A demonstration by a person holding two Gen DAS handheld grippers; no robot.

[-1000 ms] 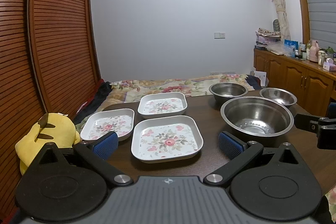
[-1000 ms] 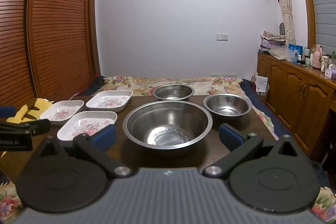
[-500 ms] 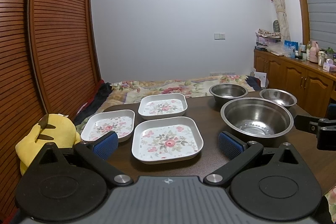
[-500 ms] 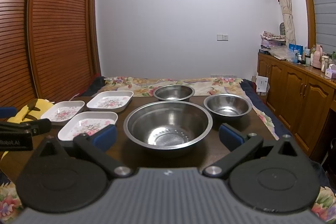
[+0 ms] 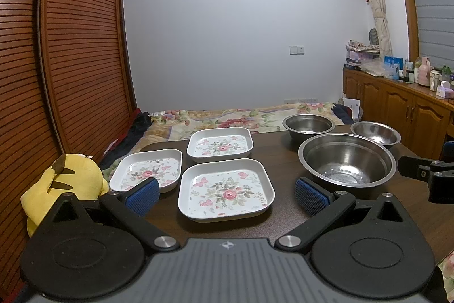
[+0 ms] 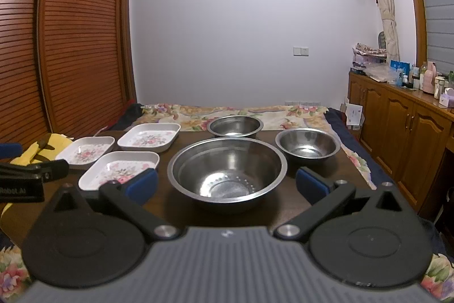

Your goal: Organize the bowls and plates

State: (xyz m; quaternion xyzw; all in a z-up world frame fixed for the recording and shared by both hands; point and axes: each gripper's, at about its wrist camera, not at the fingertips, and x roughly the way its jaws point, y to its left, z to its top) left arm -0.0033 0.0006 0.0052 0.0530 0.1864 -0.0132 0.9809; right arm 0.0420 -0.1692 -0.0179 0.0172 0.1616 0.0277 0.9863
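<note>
plates: 3 | bowls: 3 | both jaws spread wide, holding nothing

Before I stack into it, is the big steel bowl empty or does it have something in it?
Empty. The big steel bowl sits upright, and the right wrist view shows only bare, shiny metal down to its bottom.
</note>
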